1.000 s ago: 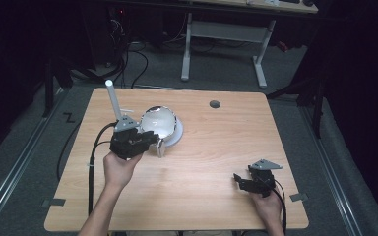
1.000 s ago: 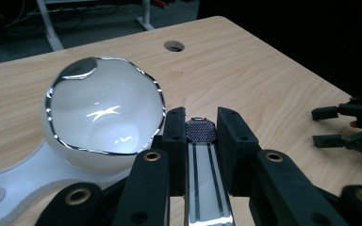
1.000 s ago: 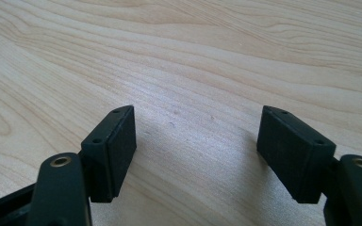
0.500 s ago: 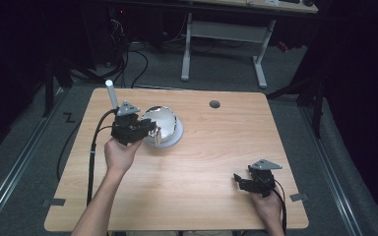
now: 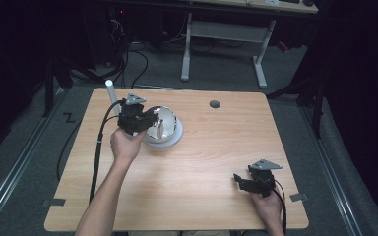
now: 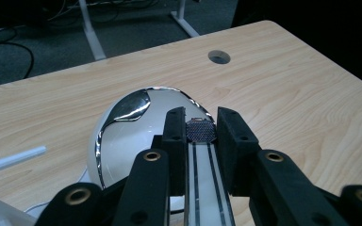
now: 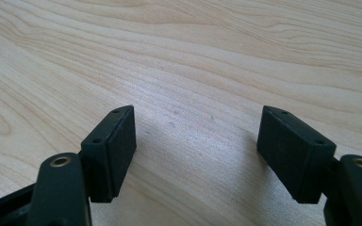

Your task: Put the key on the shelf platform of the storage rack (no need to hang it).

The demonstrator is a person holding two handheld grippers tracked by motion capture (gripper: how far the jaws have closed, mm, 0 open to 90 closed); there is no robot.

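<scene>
A round white dome-shaped thing with a chrome edge [image 5: 166,139] [image 6: 122,136] sits at the table's back left; from above it shows a shiny face. My left gripper [image 5: 151,119] [image 6: 200,118] is over its left side, shut on a flat white strip [image 6: 206,188] with two dark lines and a dark mesh tip. The strip runs toward the dome; how it joins it is hidden. My right gripper [image 5: 240,181] [image 7: 198,127] rests low at the front right of the table, open, with bare wood between its jaws.
A white tube [image 5: 110,93] [image 6: 9,160] stands at the back left corner, close behind the left hand. A round cable hole [image 5: 214,104] [image 6: 218,57] lies near the far edge. The wooden table [image 5: 206,157] has bare room between the two hands.
My left hand has moved toward the far side of the table, still gripping. The round thing now shows its shiny face upward instead of its white dome. The right hand has kept still.
</scene>
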